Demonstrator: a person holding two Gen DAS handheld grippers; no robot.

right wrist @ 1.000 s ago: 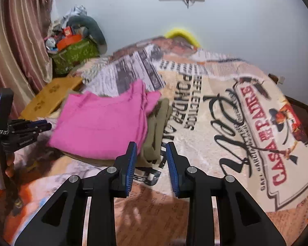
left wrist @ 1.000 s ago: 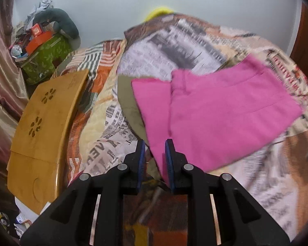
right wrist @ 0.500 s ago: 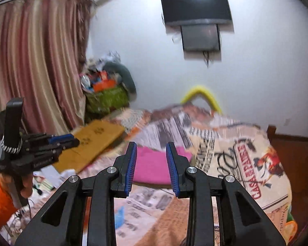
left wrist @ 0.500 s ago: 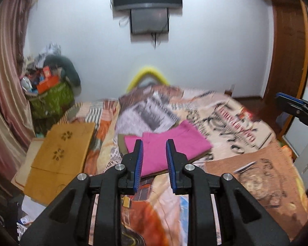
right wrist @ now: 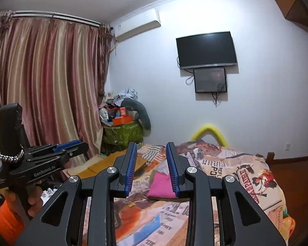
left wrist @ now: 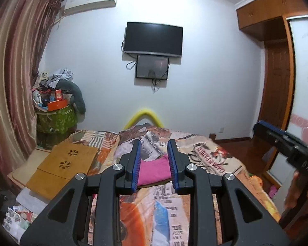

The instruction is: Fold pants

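**A:** Start with the room. What's in it?

**B:** The bed (left wrist: pixel 205 160), under a printed newspaper-pattern blanket, takes up most of the lower part of both views. A wooden lap desk (left wrist: pixel 63 168) lies at its left edge by the curtain (right wrist: pixel 43 86). A wall-mounted TV (left wrist: pixel 153 38) hangs on the far wall, and a wardrobe (left wrist: pixel 275 41) and door stand to the right.

**B:** The pink pants (left wrist: pixel 154 170) lie as a flat, compact rectangle on the middle of the bed, with an olive garment's edge just showing under them.

**A:** And the grippers?

**B:** Both are raised well above the bed, pointing nearly level. The left gripper (left wrist: pixel 154 164) has its jaws opening, with nothing between them; the pants only show through the gap from far off. The right gripper (right wrist: pixel 151 168) stands slightly parted and empty too.

**A:** So which step is this?

**B:** I'd judge the folding done and the hands clear of the stack. If anything remains, it's a final squaring, which would mean coming down again and approaching the pink edges from the near side.

**A:** Is there room to move?

**B:** Plenty over the bed. The things to mind are the lap desk on the left and the bed's drop-off on the right.
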